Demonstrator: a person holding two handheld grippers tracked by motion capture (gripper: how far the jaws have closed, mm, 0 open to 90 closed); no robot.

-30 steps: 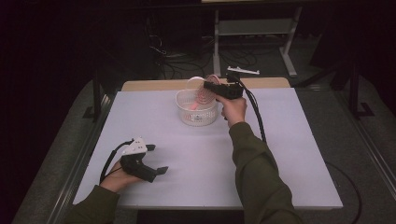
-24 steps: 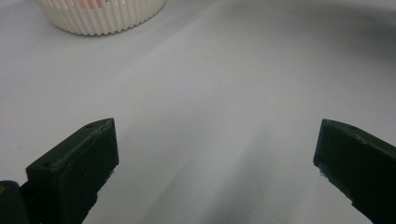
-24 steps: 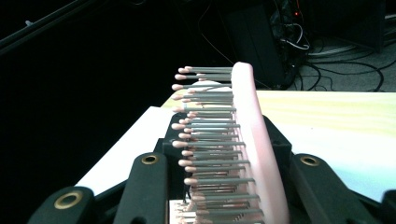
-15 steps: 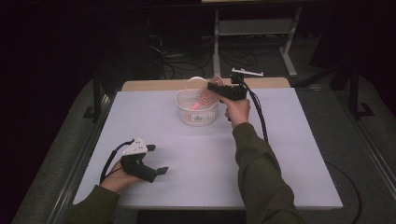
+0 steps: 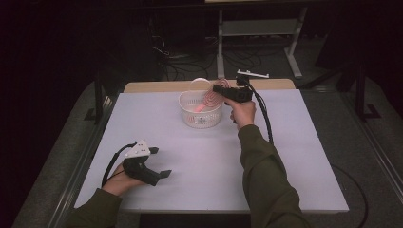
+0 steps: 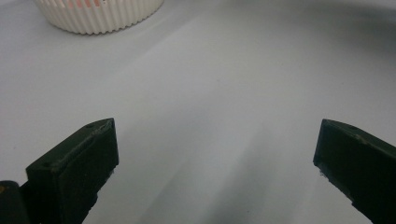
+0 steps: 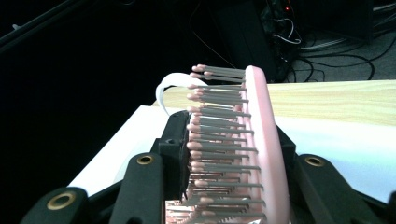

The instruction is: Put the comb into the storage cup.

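Resting low on the near left part of the bench, the left claw lies in the person's left hand with its jaws spread wide and nothing between them. In the left gripper view the left claw has only bare white bench surface between and ahead of its jaws, and the ribbed wall of the white basket stands well ahead of it and off to the left.

Farther out, the right claw, carried by the right hand, is raised just above the far rim of the white basket. Its jaws are drawn in narrow on the pink hairbrush and have just been opening slightly, with the brush still clamped between them. The brush hangs from the claw down into the basket.

The right gripper view gives the detail that the high view lacks: the right claw grips the pink hairbrush by its head, one jaw against the smooth pink back, the other against the grey, pink-tipped bristles. Just beyond the bristle-side jaw a curved white strip rises; what it belongs to cannot be told from this view.

The high view alone shows both claws at once, well apart, and a strip of bare wood along the bench's far edge, beyond the right claw.
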